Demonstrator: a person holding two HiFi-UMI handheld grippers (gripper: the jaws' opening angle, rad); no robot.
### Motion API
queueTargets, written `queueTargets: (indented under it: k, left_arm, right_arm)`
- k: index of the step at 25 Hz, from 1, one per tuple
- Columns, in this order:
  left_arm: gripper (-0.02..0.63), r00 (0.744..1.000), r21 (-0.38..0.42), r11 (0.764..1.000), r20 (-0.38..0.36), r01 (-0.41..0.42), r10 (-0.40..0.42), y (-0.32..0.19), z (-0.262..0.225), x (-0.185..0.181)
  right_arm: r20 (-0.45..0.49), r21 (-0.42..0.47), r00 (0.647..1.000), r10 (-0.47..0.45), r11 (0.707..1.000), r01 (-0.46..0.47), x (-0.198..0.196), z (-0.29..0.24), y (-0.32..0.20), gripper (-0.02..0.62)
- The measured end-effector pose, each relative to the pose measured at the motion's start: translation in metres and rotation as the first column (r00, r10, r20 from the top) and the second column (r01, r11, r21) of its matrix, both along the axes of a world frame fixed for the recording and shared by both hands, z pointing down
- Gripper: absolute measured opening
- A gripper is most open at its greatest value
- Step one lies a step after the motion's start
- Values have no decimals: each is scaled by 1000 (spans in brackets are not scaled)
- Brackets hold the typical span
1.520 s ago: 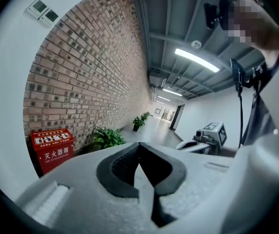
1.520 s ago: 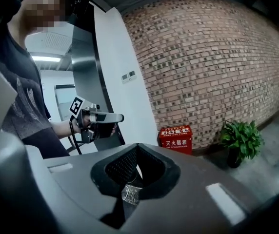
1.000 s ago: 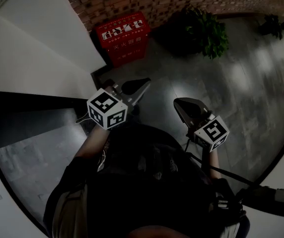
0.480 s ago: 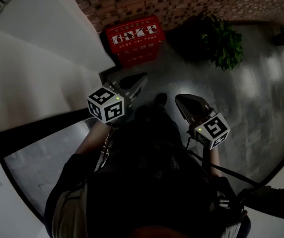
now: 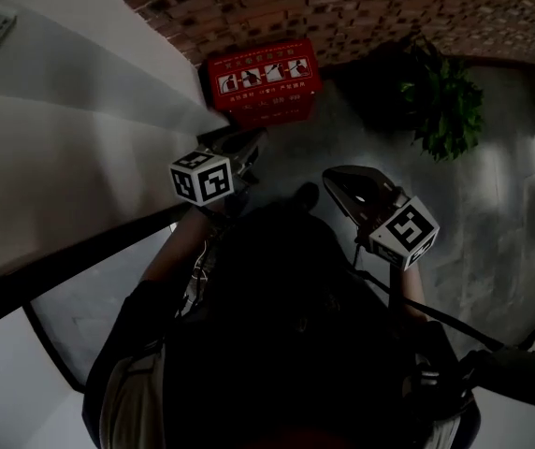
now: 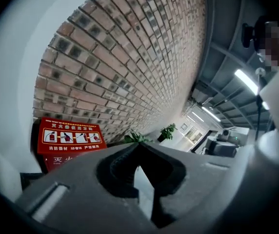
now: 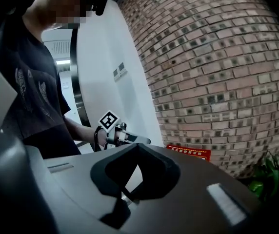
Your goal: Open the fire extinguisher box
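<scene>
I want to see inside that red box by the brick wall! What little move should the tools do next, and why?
Probably step closer and lower the left tool toward the top of the red box. The box stands on the floor against the brick wall, apart from both tools, and the left tool is nearer. It and the right tool are shut and empty.

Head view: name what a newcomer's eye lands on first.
The red fire extinguisher box stands out, on the floor against the brick wall at the top. Right of it sits a green plant. Below them are the left claw and right claw, both shut and empty.
</scene>
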State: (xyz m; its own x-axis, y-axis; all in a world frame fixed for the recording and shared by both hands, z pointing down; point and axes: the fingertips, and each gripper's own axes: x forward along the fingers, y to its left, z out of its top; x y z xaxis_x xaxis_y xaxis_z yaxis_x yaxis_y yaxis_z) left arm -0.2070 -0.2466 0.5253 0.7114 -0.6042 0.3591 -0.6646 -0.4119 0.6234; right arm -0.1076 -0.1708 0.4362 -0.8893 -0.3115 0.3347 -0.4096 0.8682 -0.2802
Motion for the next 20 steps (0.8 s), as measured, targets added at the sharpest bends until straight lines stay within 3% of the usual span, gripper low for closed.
queueTargets:
  k: [7, 12, 15, 17, 18, 20]
  left_arm:
    - [2, 977, -124, 975, 135, 183, -166, -53, 101, -26]
    - [2, 928, -227, 910, 230, 346, -295, -85, 180, -68]
    - [9, 928, -329, 869, 164, 370, -334, -98, 216, -76]
    - [223, 948, -397, 862, 98, 316, -303, -108, 237, -73]
    - [271, 958, -420, 862, 78, 282, -275, -113, 246, -71]
    - [272, 964, -439, 861, 64, 259, -257, -125, 260, -74]
  right_arm:
    - [-54, -18, 995, -82, 996, 82, 11, 17, -35, 0]
    - [-91, -48, 994, -59, 997, 55, 13, 29, -64, 0]
    - [-149, -144, 989, -20, 990, -2, 11, 29, -78, 0]
    - [-218, -225, 976, -10, 973, -41, 3, 29, -84, 0]
    - [-233, -242, 972, -13, 969, -45, -1, 31, -89, 0]
    - [-263, -275, 965, -15, 960, -60, -11, 36, -100, 0]
